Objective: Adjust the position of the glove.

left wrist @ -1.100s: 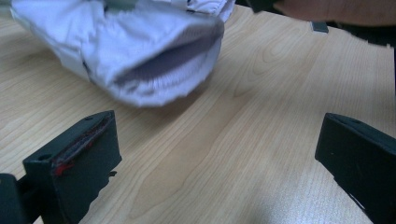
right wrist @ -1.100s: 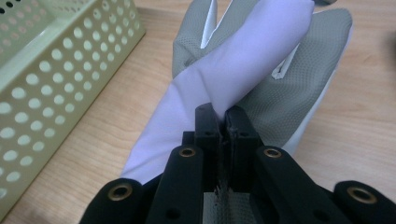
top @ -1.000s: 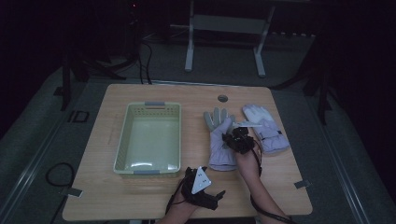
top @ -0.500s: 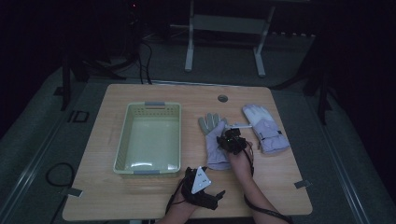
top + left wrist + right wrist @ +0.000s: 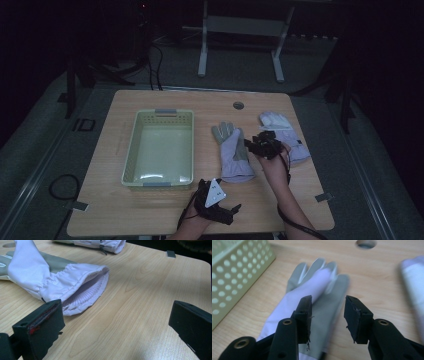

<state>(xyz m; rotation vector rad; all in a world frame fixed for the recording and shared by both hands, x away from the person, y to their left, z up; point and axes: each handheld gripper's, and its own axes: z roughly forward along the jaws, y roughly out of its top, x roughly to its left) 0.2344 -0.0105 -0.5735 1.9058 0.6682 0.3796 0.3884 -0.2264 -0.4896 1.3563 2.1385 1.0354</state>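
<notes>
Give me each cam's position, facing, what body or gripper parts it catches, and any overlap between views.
High view: fixed above the person's table edge, looking forward and down on basket, two gloves, both forearms, left gripper, right gripper.
Left gripper view: low over the wooden table, facing the nearer glove's cuff; its own open jaws show.
Right gripper view: above the nearer glove, facing the basket corner; its own open jaws show.
Shared: the nearer glove appears in all three.

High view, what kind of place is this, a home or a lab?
Probably a lab or recording room: a bare wooden table in a dark room, cables on the floor, metal stand legs behind, and a hand-held left gripper.
</notes>
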